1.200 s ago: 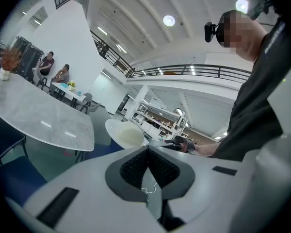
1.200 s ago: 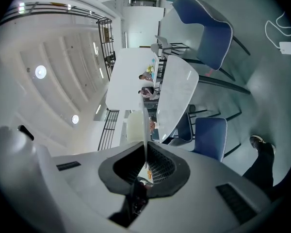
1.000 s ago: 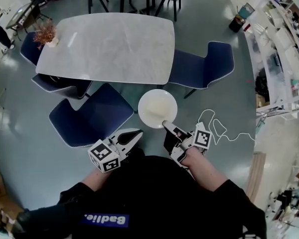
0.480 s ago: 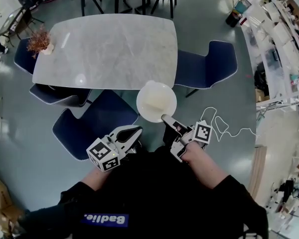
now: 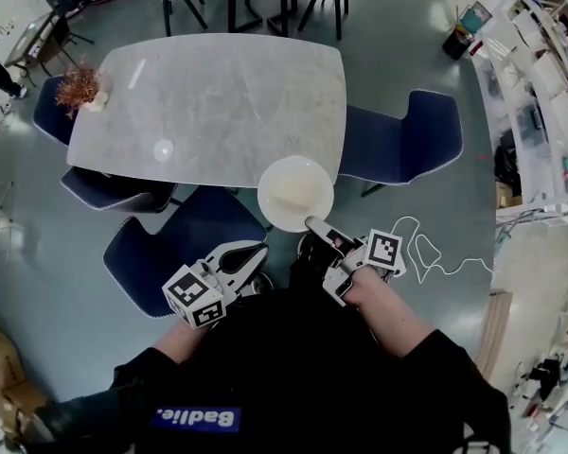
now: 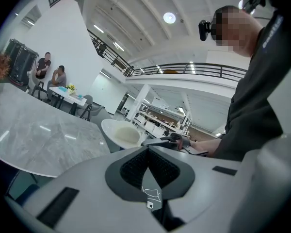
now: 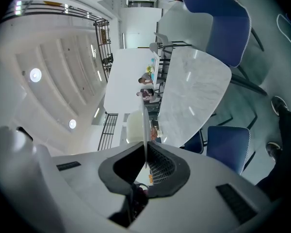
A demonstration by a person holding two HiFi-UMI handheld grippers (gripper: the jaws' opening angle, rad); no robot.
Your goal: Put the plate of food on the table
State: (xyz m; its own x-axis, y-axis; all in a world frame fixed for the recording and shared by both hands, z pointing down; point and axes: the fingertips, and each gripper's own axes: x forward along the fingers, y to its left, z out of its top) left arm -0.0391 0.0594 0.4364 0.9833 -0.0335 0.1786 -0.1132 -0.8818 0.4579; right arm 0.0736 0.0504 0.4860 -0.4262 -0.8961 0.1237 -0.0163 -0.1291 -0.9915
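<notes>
Plate (image 5: pixel 295 193): round, white, shallow, with a pale mound of food (image 5: pixel 293 197) at its centre. Roughly level, off any surface, its near rim clamped between the jaws of the right gripper (image 5: pixel 310 221). From the head view it overlaps the near edge of the table (image 5: pixel 218 102), close to the near right corner. Table: pale grey marbled top, rounded corners.

Blue chairs (image 5: pixel 402 145) stand on the grey floor (image 5: pixel 38 253), where a white cable (image 5: pixel 418 237) lies looped.
</notes>
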